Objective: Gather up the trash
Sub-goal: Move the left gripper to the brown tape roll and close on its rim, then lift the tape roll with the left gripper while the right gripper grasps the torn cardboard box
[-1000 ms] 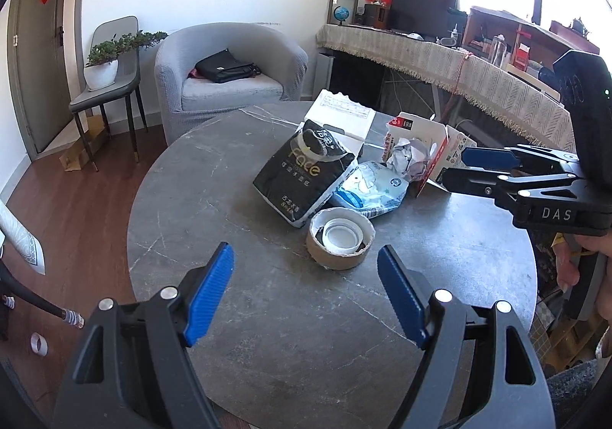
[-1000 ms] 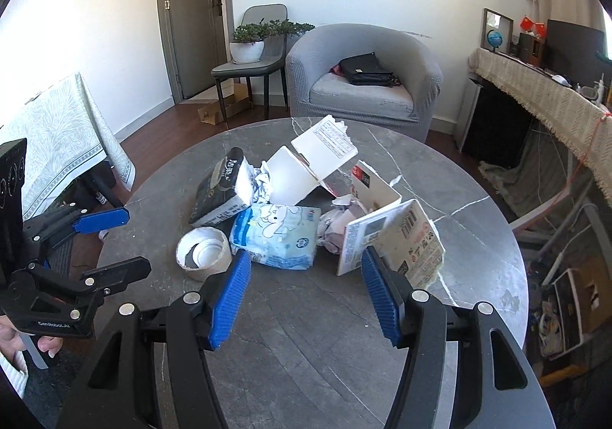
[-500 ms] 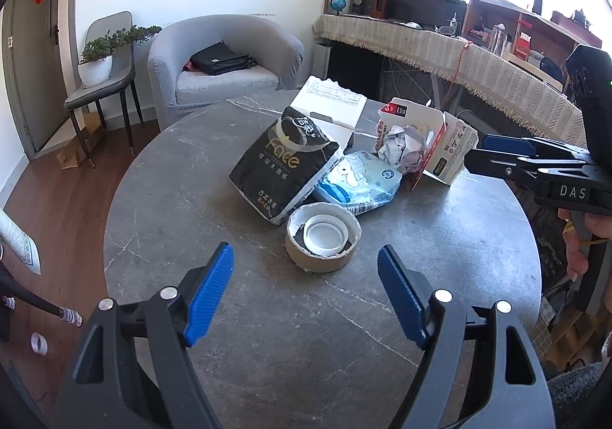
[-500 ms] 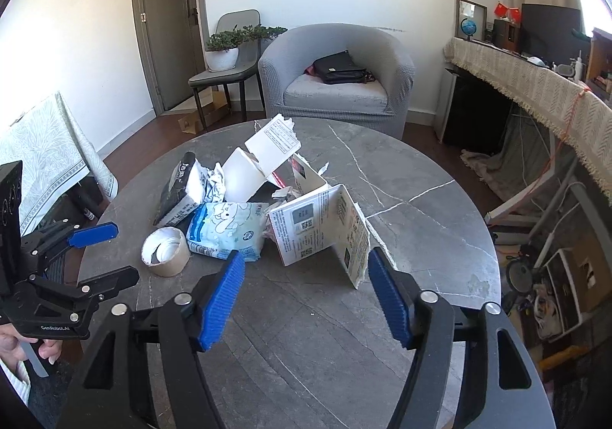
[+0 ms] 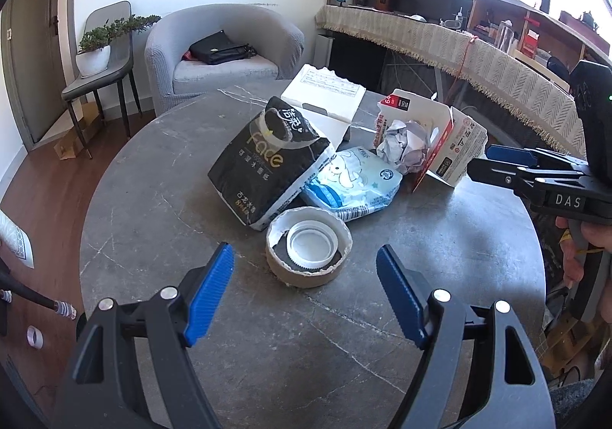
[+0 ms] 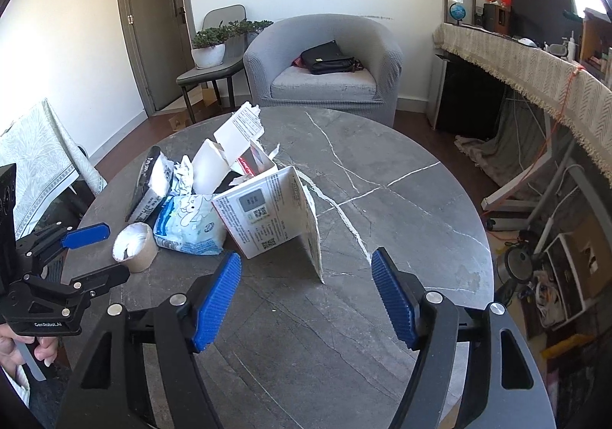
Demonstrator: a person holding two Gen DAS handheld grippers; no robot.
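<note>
Trash is heaped on a round grey marble table (image 5: 160, 176). Nearest my left gripper (image 5: 305, 257) is a cardboard tape core (image 5: 308, 272) with a white lid (image 5: 311, 243) inside it; the jaws stand open just short of it, nothing between the pads. Behind lie a black tissue pack (image 5: 267, 161), a blue-white wipes pack (image 5: 352, 180), crumpled paper (image 5: 405, 146) and a torn red-and-white carton (image 5: 455, 153). My right gripper (image 6: 306, 257) is open, empty, facing the standing carton (image 6: 267, 215) just beyond its fingertips.
A torn white box (image 5: 325, 100) lies at the back of the heap. Beyond the table stand a grey armchair (image 6: 325, 58) with a black bag, a chair with a potted plant (image 6: 208, 50) and a cloth-covered desk (image 6: 535, 69). A person's hand (image 6: 23, 348) holds the left gripper.
Both grippers have come closer to the heap and slightly lower. The tape core now sits just ahead of the left jaws. The right jaws have widened and now face the carton.
</note>
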